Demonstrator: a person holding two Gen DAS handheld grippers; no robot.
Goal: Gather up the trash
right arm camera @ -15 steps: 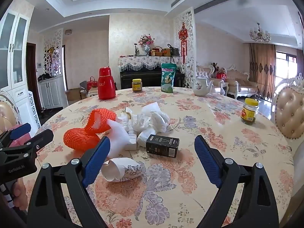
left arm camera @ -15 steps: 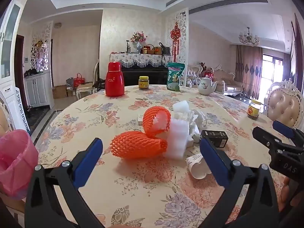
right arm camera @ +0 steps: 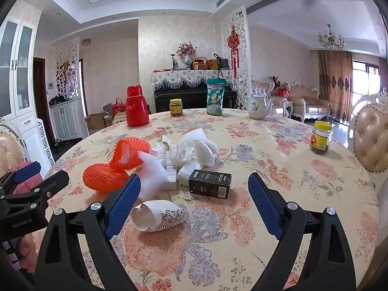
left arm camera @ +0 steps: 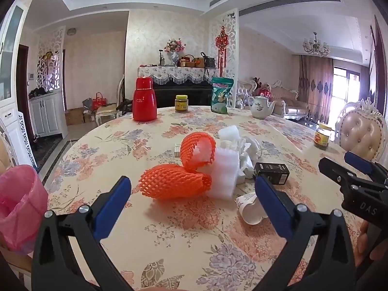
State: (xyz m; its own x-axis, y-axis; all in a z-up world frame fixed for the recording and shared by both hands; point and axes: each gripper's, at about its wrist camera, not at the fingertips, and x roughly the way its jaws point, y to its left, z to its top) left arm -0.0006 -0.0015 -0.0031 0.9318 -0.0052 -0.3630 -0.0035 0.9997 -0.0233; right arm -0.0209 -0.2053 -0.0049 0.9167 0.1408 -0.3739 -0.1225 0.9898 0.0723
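A heap of trash lies mid-table: two orange foam nets point(left arm camera: 173, 184) point(right arm camera: 104, 178), white foam sheets point(left arm camera: 224, 175) point(right arm camera: 151, 174), crumpled tissues point(right arm camera: 194, 151), a black box point(right arm camera: 210, 183) point(left arm camera: 271, 169) and a squashed paper cup point(right arm camera: 157, 214) point(left arm camera: 251, 209). My left gripper point(left arm camera: 192, 189) stands open just short of the nearer orange net, nothing between its fingers. Open too, my right gripper point(right arm camera: 194, 189) hovers above the table with the black box seen beyond its gap and the cup by its left finger. A bin with a pink bag point(left arm camera: 19, 206) stands at the table's left edge.
On the floral tablecloth point(right arm camera: 266, 145) farther back stand a red thermos point(right arm camera: 137, 106), two jars point(right arm camera: 175, 107) point(right arm camera: 320, 137), a green snack bag point(right arm camera: 215, 97) and a white teapot point(right arm camera: 257, 108). A padded chair point(right arm camera: 371, 135) sits at the right.
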